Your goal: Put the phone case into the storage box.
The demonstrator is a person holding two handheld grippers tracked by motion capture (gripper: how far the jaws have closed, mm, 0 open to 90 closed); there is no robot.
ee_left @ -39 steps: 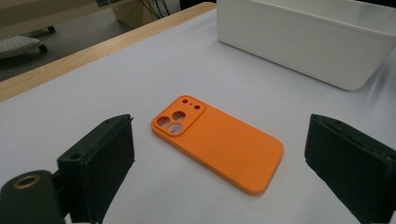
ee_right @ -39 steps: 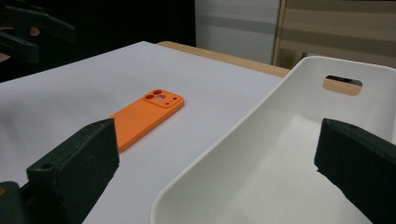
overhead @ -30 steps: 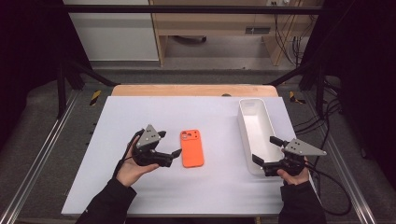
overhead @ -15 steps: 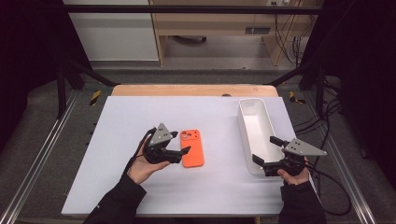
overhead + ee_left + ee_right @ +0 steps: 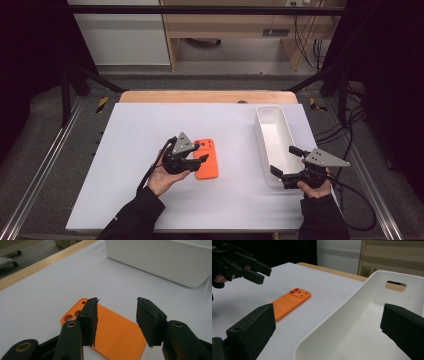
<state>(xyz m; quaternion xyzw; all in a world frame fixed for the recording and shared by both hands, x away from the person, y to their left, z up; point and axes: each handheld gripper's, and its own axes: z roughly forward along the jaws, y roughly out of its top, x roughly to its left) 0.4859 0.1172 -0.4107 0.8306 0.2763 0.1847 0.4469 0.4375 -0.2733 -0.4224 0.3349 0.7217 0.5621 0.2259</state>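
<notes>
Two grippers over a white worktop [image 5: 125, 200], left gripper [image 5: 196, 152] with fingers parted above the orange case [image 5: 209, 167] lying flat mid-worktop, right gripper [image 5: 284, 167] spread wide at the near end of the white bin [image 5: 265, 137].

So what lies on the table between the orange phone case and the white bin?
Nothing: the high view shows bare white table between the orange phone case and the white bin.

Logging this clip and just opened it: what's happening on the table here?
A person holds tongs in each hand. The left tongs are open, hovering over the orange phone case lying flat on the white table. The right tongs are open at the near end of the empty white bin. Nothing is gripped.
</notes>
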